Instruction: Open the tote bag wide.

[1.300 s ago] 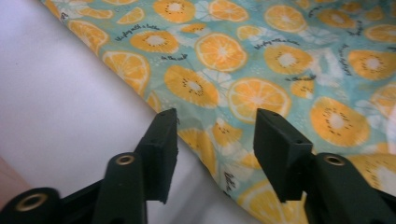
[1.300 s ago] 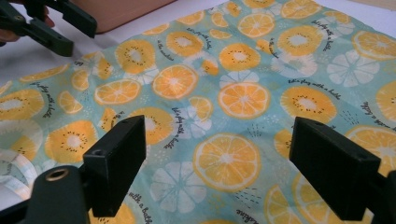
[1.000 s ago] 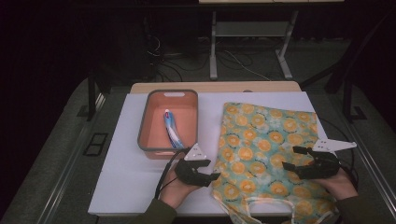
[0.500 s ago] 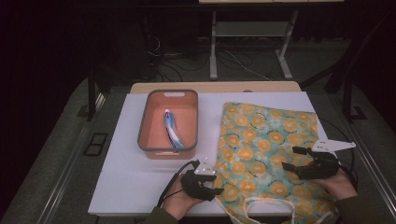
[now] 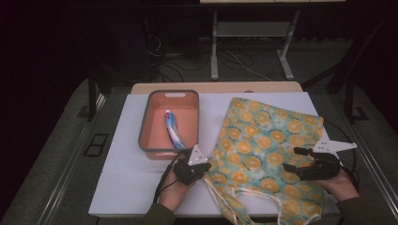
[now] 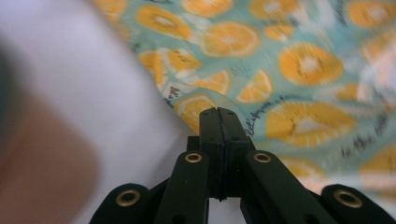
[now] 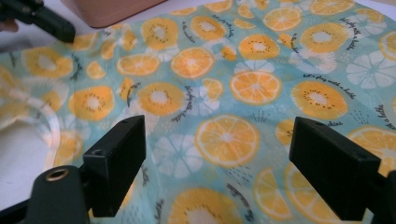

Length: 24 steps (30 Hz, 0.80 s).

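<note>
While the left hand-held gripper (image 5: 202, 168) is clenching its jaws, which have just been closing, on the near left edge of the fabric bag (image 5: 267, 145), the work is standing at its opening stage. As the left gripper view is showing, the two black jaws are meeting flush with a fold of the printed cloth (image 6: 299, 70) rising just beyond their tips, so the cloth edge is judged to be pinched, though the pinch itself is lying hidden behind the jaw tips. The right hand-held gripper (image 5: 300, 161) is hovering released over the right half of the bag, its square black jaws standing well apart above the cloth in the right gripper view. Judging by this, one grip is being made; the second grip, and any lifting, opening or filling of the bag, are remaining undone.

The bag is lying flat on the right half of the white desk (image 5: 126, 187), its white loop handles (image 5: 234, 194) trailing toward the near edge. Its material is appearing as thin, limp, matte woven cloth, teal with orange citrus slices and pale flowers. Near the far left of the desk, a rectangular orange bin (image 5: 148, 126) with a grey rim and rounded corners is holding a slim blue-and-white tube (image 5: 172, 129), apparently smooth plastic.
</note>
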Each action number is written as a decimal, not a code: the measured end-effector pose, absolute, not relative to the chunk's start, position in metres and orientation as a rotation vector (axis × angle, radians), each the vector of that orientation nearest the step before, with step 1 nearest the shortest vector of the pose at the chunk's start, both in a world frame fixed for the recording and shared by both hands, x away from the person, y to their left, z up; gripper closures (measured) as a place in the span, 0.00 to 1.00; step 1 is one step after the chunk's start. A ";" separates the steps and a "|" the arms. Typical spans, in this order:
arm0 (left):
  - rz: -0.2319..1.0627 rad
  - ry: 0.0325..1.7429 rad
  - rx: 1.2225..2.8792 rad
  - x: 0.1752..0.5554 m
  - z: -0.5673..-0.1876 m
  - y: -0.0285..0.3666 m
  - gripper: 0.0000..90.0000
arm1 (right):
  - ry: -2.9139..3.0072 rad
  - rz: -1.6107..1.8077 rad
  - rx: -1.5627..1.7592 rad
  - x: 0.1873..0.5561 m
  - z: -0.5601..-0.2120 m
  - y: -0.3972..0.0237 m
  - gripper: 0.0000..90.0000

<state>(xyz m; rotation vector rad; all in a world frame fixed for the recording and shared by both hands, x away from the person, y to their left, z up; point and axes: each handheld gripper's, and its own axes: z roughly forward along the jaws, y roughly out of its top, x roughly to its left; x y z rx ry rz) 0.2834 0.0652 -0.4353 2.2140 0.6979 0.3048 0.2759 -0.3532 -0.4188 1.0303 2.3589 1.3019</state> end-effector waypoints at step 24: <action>0.258 0.704 2.070 0.252 -0.422 0.150 0.27 | 2.550 1.287 0.904 0.262 -0.422 -0.316 0.26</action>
